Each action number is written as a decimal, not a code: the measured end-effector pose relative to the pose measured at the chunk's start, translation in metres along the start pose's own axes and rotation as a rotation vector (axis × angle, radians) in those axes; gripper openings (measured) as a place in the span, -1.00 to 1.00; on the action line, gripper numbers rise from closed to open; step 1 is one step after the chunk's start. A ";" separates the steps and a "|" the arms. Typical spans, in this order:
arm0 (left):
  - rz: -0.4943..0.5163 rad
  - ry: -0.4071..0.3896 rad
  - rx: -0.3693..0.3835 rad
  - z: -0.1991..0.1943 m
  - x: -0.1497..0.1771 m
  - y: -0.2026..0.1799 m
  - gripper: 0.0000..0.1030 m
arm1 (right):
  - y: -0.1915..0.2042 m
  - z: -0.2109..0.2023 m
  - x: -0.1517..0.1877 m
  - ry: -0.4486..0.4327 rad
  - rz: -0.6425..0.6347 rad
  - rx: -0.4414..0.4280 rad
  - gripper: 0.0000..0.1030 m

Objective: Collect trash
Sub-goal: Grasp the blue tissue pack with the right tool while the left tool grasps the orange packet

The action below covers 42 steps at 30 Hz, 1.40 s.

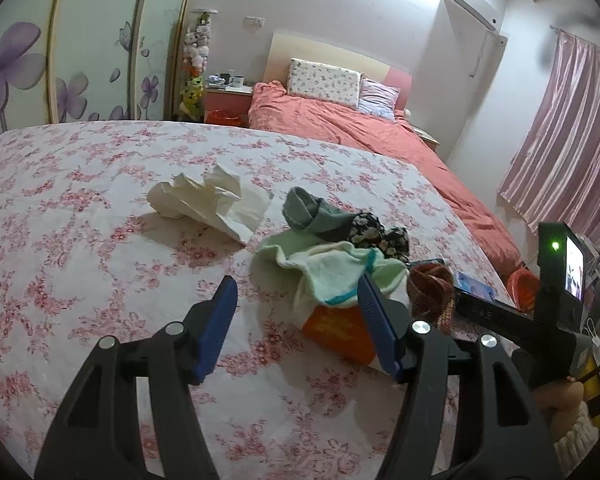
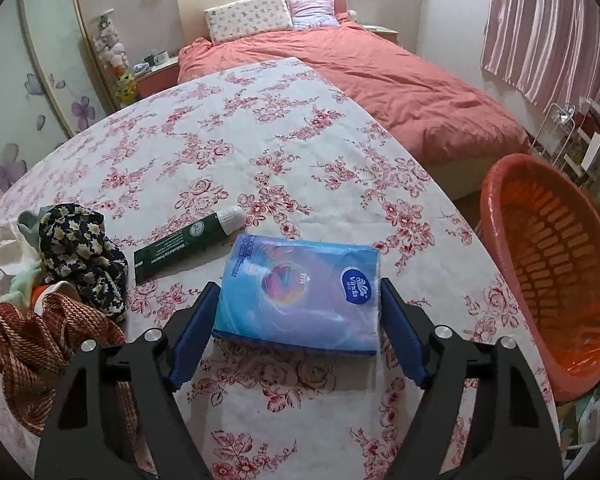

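Crumpled tissue [image 1: 212,204] on floral tablecloth [image 1: 80,240], ahead-left of your left gripper [image 1: 296,300] (jaws spread, empty) | right gripper [image 2: 300,304] spread, straddling tissue pack [image 2: 300,292] | bin [image 2: 556,264] lies right.

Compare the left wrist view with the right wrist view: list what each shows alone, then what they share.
Left only: the crumpled tissue and the open left tool. Right only: the green tube, the orange basket, and the open right tool straddling the blue tissue pack. Shared: floral tablecloth, black floral cloth, bed.
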<state>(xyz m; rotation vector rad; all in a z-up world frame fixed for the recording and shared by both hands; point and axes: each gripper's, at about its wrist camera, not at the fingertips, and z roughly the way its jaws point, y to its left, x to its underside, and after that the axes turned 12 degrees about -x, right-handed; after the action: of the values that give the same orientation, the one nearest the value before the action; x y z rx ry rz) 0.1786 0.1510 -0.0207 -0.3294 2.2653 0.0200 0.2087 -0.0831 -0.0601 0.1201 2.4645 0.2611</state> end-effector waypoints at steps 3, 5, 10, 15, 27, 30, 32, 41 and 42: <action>0.011 0.000 0.010 0.000 0.001 -0.005 0.20 | -0.001 0.000 0.000 -0.008 -0.016 -0.011 0.48; 0.014 -0.001 0.016 0.000 0.001 -0.007 0.20 | -0.003 -0.001 0.001 -0.012 -0.024 -0.019 0.48; 0.022 0.006 0.021 0.002 0.003 -0.013 0.20 | 0.001 0.001 0.001 0.000 -0.037 0.005 0.52; 0.041 0.009 0.035 0.002 0.006 -0.018 0.20 | -0.001 0.000 0.000 0.000 -0.041 -0.008 0.46; 0.104 0.054 0.038 0.027 0.004 -0.042 -0.01 | -0.009 -0.006 0.005 0.004 -0.023 -0.051 0.45; 0.115 0.061 0.036 0.034 0.002 -0.047 -0.27 | -0.010 -0.009 0.005 0.000 -0.025 -0.062 0.45; 0.123 0.060 0.051 0.037 -0.001 -0.048 -0.64 | -0.011 -0.012 0.005 -0.008 -0.030 -0.069 0.45; 0.082 -0.001 0.076 0.020 -0.020 -0.032 -0.82 | -0.019 -0.040 0.001 -0.074 -0.026 -0.111 0.45; 0.072 -0.011 0.077 0.016 -0.024 -0.030 -0.82 | -0.019 -0.044 0.001 -0.085 -0.026 -0.116 0.45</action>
<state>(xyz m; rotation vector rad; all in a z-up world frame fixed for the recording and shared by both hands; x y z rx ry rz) 0.2128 0.1299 -0.0107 -0.2063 2.2601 -0.0273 0.1803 -0.1090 -0.0307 0.0486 2.3589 0.3792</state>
